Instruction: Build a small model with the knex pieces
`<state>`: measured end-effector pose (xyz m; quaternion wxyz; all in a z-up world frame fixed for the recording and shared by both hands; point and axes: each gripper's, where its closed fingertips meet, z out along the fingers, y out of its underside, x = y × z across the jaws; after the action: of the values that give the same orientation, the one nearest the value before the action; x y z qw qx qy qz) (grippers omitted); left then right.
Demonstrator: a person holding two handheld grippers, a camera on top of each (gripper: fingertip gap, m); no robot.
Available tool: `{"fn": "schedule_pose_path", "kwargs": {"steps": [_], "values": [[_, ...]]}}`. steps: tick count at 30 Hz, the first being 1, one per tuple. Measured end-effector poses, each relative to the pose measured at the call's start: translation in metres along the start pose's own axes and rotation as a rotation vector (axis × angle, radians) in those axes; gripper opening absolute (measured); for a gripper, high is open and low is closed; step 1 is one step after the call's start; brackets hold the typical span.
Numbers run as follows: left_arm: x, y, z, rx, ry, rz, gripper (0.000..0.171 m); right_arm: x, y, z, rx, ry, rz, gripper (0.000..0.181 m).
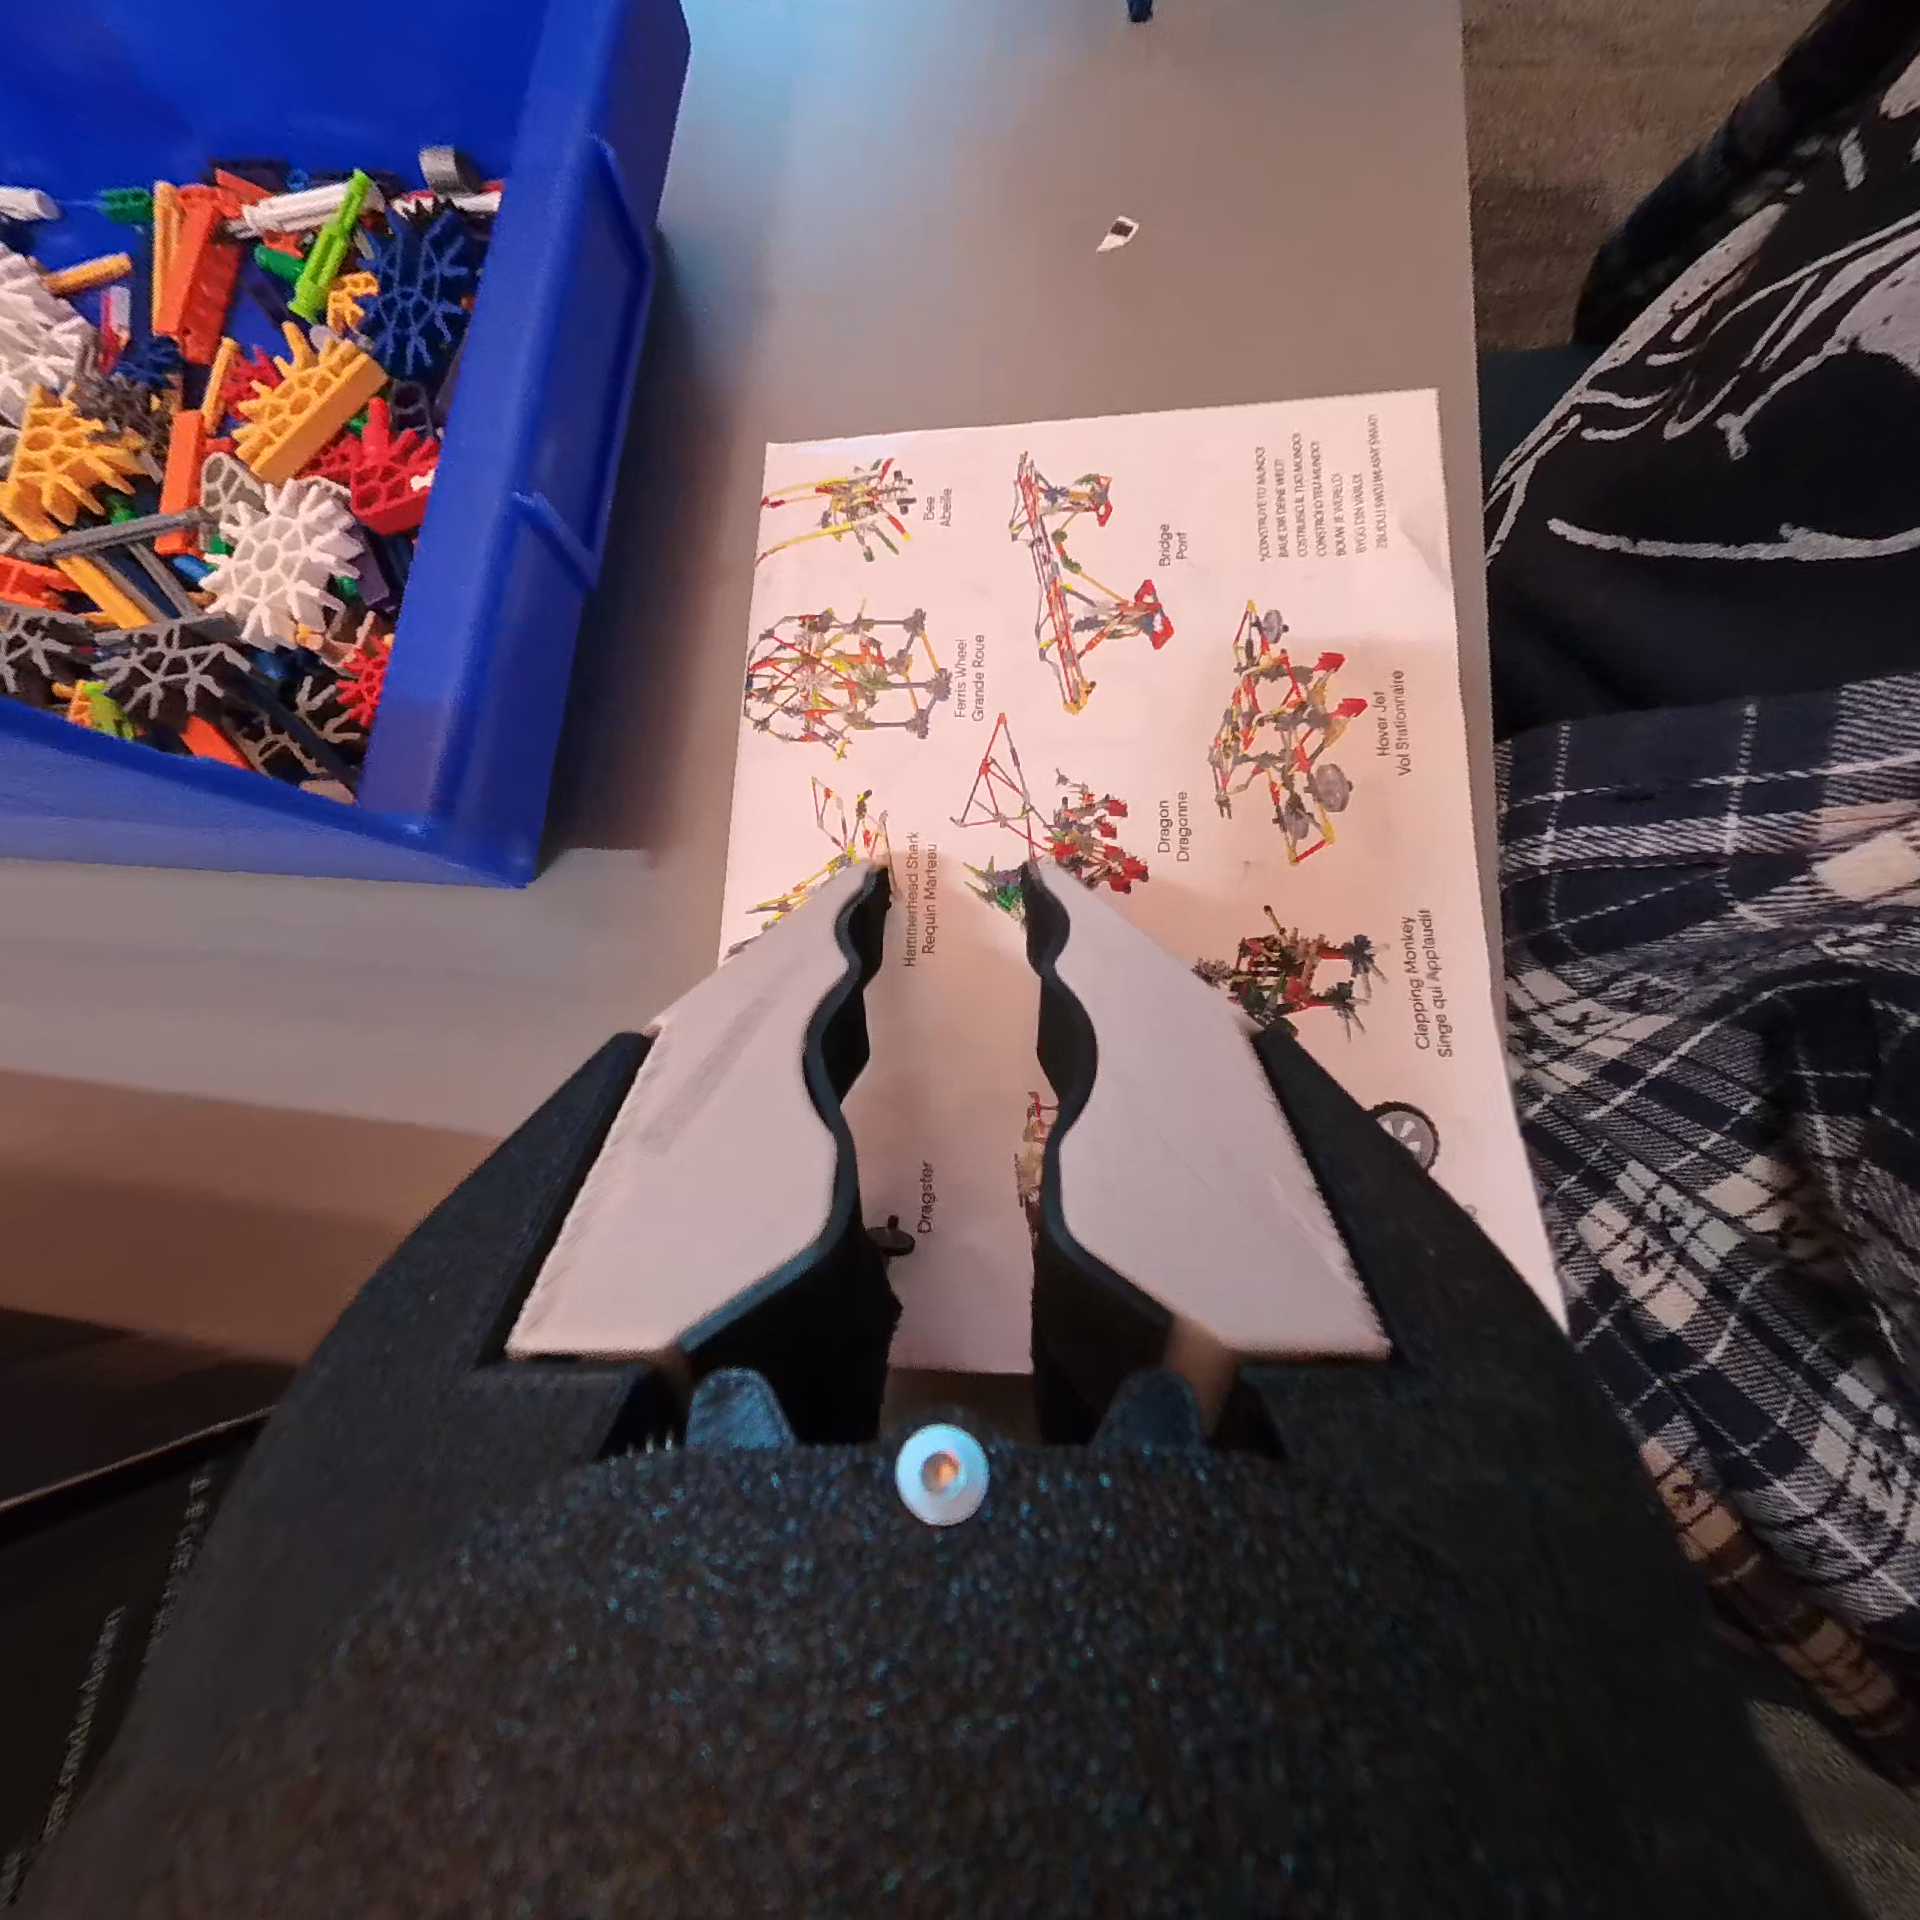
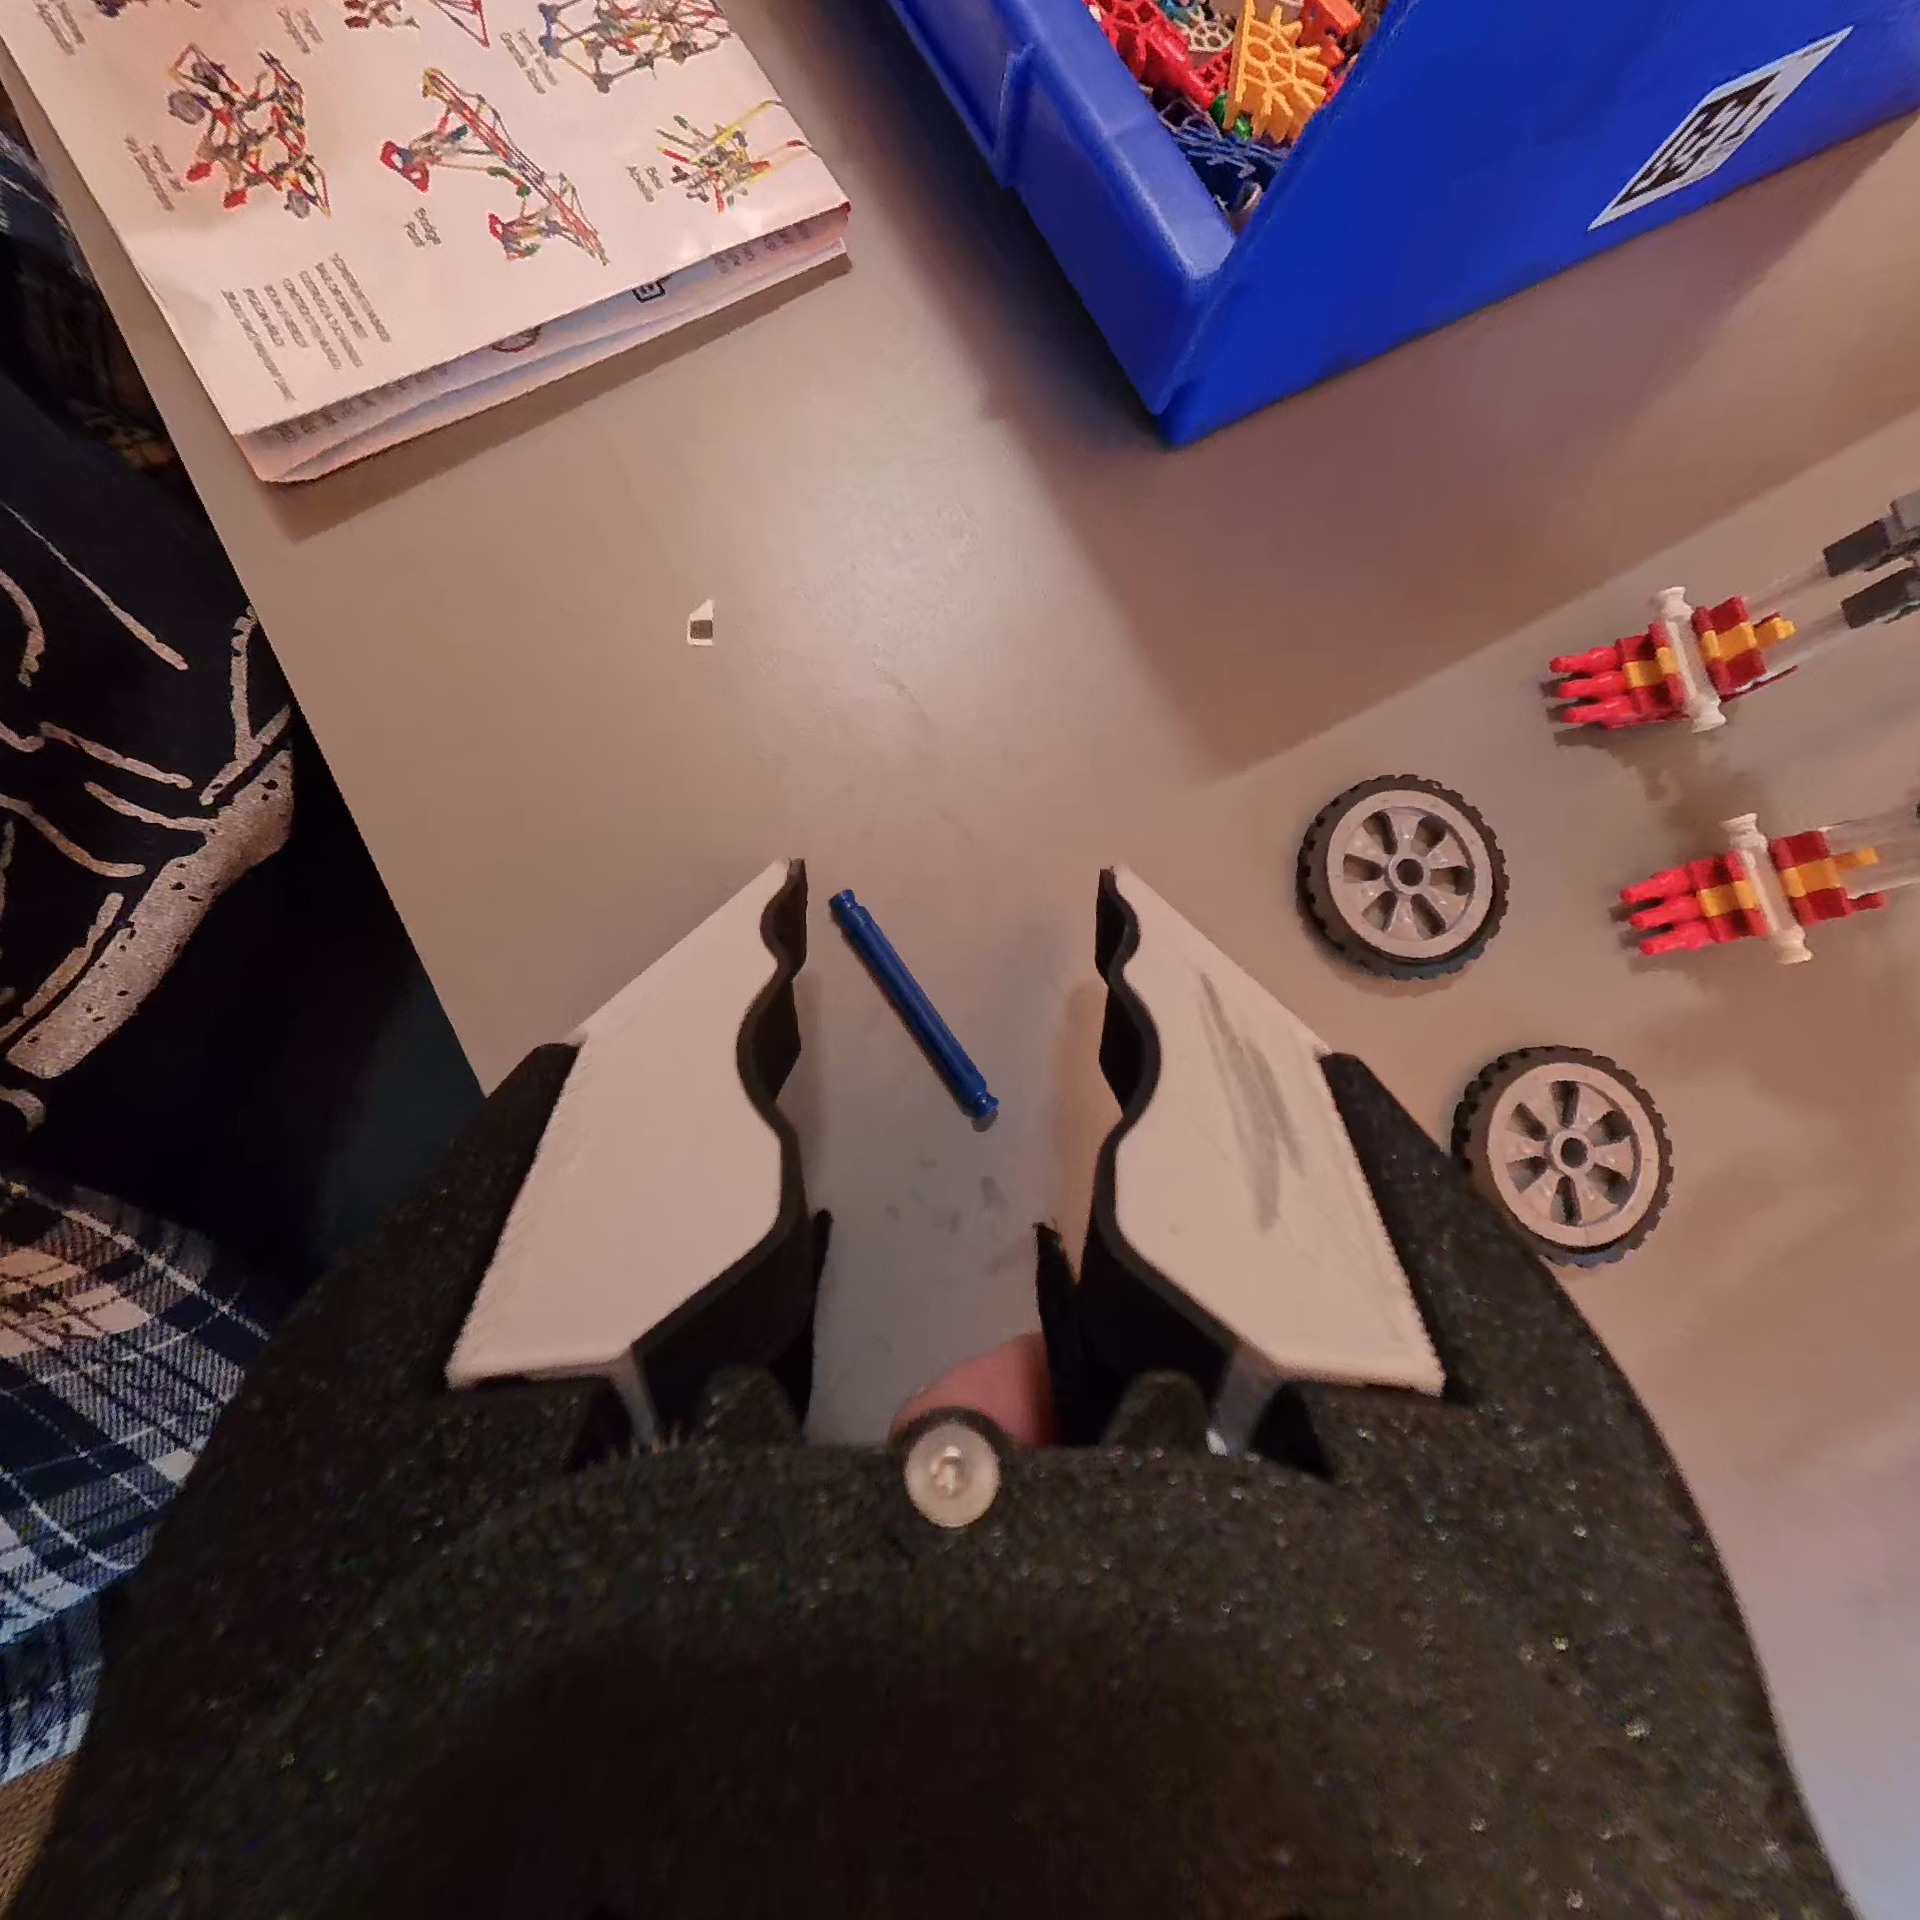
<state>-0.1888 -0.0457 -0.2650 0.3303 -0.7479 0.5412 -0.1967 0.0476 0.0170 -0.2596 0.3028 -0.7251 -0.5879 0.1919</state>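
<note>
The right gripper [image 2: 951, 883] has grainy black housing and smooth pale grey fingers [image 2: 665, 1143] edged with wavy black pads; the jaws stand wide apart and hold nothing. Between them a thin blue plastic rod [image 2: 912, 1006] lies slantwise on the matt grey table [image 2: 935, 623], touching neither finger. Just to the right lie two flat wheels, grey spoked hubs in ribbed black tyres, the nearer [image 2: 1562, 1153] and the farther [image 2: 1403, 875]. Beyond them sit two small red-and-yellow assemblies [image 2: 1673, 665] [image 2: 1756, 888] on white rods. A tiny white scrap [image 2: 703, 627] lies farther out on the table. The left gripper [image 1: 954, 878], same build, has its jaws partly apart and empty; it is above a glossy printed instruction booklet [image 1: 1195, 582] showing coloured models, and whether the tips touch the page cannot be told. To its left stands a rigid blue plastic bin [image 1: 520, 520] holding a loose heap of building pieces [image 1: 208, 499]: snowflake-shaped connectors in white, grey, red, blue and yellow, and straight rods. Plaid fabric [image 1: 1714, 1039] and a dark printed garment [image 1: 1714, 416] border the table edge.
</note>
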Motion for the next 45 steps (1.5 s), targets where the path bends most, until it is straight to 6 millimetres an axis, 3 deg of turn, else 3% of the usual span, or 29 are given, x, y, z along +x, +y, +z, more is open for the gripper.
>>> {"fn": "schedule_pose_path", "kwargs": {"steps": [8, 14, 19, 24, 31, 33, 45], "values": [[0.0, 0.003, 0.002, -0.016, 0.001, 0.011, 0.025, 0.0, -0.005, 0.0, 0.017, 0.0, -0.01, 0.056], [-0.001, 0.001, 0.002, -0.013, -0.002, 0.017, 0.024, -0.016, -0.033, 0.004, 0.116, -0.032, -0.051, 0.055], [0.002, -0.005, 0.001, 0.018, 0.007, 0.025, 0.024, -0.041, -0.075, 0.014, 0.246, -0.103, -0.074, 0.055], [0.004, -0.006, 0.003, 0.017, 0.018, 0.032, 0.024, -0.089, -0.099, 0.046, 0.257, -0.227, -0.147, 0.048], [0.006, -0.004, 0.005, 0.015, 0.027, 0.028, 0.024, -0.116, -0.085, 0.087, 0.096, -0.28, -0.237, 0.042], [0.007, -0.002, 0.005, 0.013, 0.025, 0.03, 0.024, -0.117, -0.086, 0.087, 0.089, -0.293, -0.233, 0.034], [0.008, 0.0, 0.008, 0.023, 0.042, 0.016, 0.024, -0.117, -0.086, 0.086, 0.081, -0.315, -0.19, 0.03]]}}
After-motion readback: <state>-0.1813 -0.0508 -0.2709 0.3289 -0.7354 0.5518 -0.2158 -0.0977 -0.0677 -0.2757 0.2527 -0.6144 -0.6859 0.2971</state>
